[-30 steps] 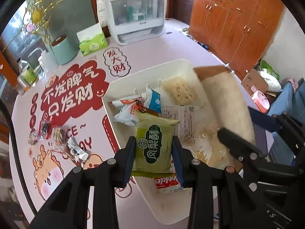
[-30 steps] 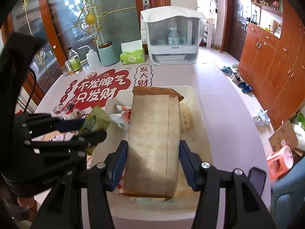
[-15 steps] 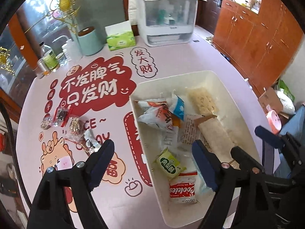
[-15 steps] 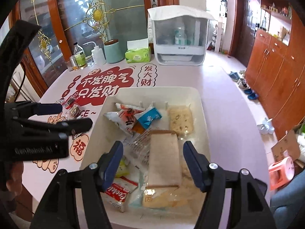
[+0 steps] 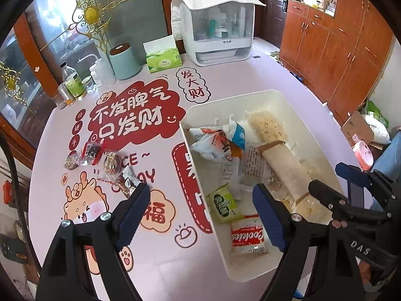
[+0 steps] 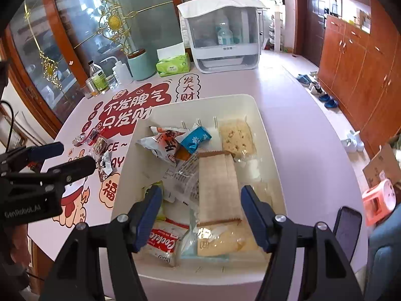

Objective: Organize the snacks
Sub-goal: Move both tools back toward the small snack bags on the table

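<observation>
A white bin (image 5: 253, 95) (image 6: 265, 130) on the pink table holds several snacks: a long brown packet (image 5: 288, 168) (image 6: 216, 183), a small green packet (image 5: 223, 204), a red-and-white cookie pack (image 5: 246, 235) (image 6: 164, 242), a blue packet (image 6: 194, 139). Several small wrapped candies (image 5: 107, 163) (image 6: 100, 148) lie loose on the table left of the bin. My left gripper (image 5: 200, 215) is open and empty above the bin's near left edge. My right gripper (image 6: 200, 213) is open and empty above the bin's near end.
At the table's far side stand a white appliance (image 5: 215, 27), a green tissue box (image 5: 163, 59), a teal canister (image 5: 124, 61) and bottles (image 5: 72, 82). Wooden cabinets (image 5: 351, 40) line the right wall. A phone (image 6: 347, 223) lies by the bin's right.
Both grippers opened and dropped their loads: the green packet and the brown packet now lie in the bin. Both grippers then drew back and up.
</observation>
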Motion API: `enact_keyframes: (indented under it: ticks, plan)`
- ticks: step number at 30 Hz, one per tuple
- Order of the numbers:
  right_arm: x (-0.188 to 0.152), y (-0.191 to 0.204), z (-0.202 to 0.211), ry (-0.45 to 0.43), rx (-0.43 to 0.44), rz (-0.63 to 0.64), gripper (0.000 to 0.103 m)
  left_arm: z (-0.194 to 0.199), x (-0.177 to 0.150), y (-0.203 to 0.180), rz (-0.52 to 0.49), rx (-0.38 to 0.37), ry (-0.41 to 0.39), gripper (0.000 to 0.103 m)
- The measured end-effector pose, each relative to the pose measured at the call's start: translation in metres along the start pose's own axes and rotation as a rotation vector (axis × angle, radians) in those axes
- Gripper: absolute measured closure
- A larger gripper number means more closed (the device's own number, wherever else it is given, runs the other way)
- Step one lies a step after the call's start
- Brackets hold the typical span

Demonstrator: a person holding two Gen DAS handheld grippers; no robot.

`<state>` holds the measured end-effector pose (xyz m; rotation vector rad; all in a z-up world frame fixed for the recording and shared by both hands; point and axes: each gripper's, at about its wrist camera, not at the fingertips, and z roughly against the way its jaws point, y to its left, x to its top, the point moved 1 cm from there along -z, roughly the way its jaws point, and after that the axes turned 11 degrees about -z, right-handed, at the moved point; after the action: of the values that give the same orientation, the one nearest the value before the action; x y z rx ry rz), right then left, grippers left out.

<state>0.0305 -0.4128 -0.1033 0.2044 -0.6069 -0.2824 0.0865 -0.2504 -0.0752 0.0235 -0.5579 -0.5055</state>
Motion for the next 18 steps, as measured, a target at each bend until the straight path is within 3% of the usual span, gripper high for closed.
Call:
enact_keyframes:
  ticks: [11, 18]
  plan:
    - [-0.022, 0.025, 0.011, 0.005, -0.002, 0.002, 0.037, 0.026, -0.040, 0.033, 0.026, 0.046, -0.016, 0.020]
    - [-0.028, 0.061, 0.009, 0.004, 0.013, 0.043, 0.037, 0.039, -0.070, 0.091, 0.067, 0.129, -0.002, 0.020]
